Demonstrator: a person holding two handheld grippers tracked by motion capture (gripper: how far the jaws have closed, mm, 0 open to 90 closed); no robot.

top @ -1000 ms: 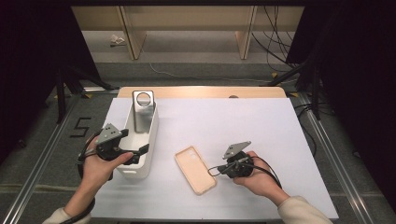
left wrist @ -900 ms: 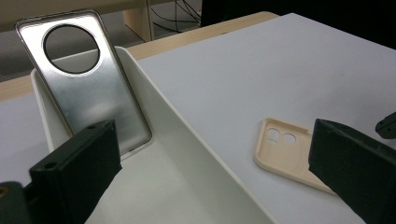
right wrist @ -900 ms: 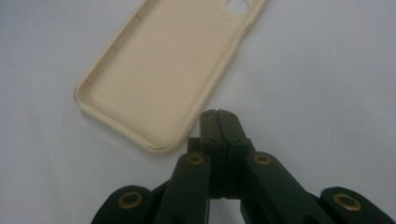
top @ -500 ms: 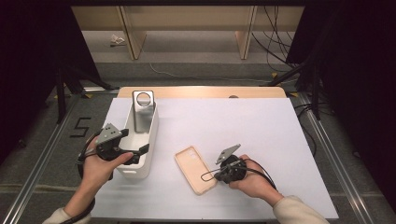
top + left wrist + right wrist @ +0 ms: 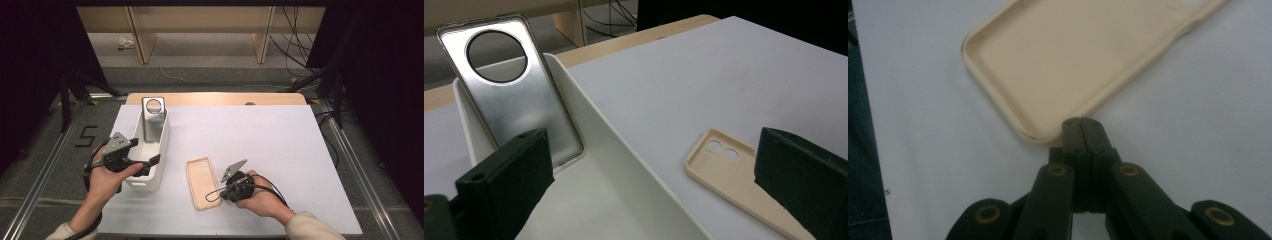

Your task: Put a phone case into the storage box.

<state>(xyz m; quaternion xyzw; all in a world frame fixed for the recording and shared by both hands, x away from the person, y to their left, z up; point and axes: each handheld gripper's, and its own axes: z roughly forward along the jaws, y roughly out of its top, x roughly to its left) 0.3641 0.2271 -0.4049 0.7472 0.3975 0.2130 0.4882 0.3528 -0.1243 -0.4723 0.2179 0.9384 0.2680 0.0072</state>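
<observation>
right gripper view has the right gripper (image 5: 1082,122) low in the frame, its jaws pressed together on nothing, tips just beside the rim of the beige phone case (image 5: 1083,55), which lies open side up on the white table (image 5: 1198,110); high view puts the left gripper (image 5: 150,161), jaws wide, over the white bin (image 5: 161,145) at lower left, where a silver phone case (image 5: 153,117) leans

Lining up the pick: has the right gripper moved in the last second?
Yes. The right gripper slid left toward the beige phone case, fingers shut.
</observation>
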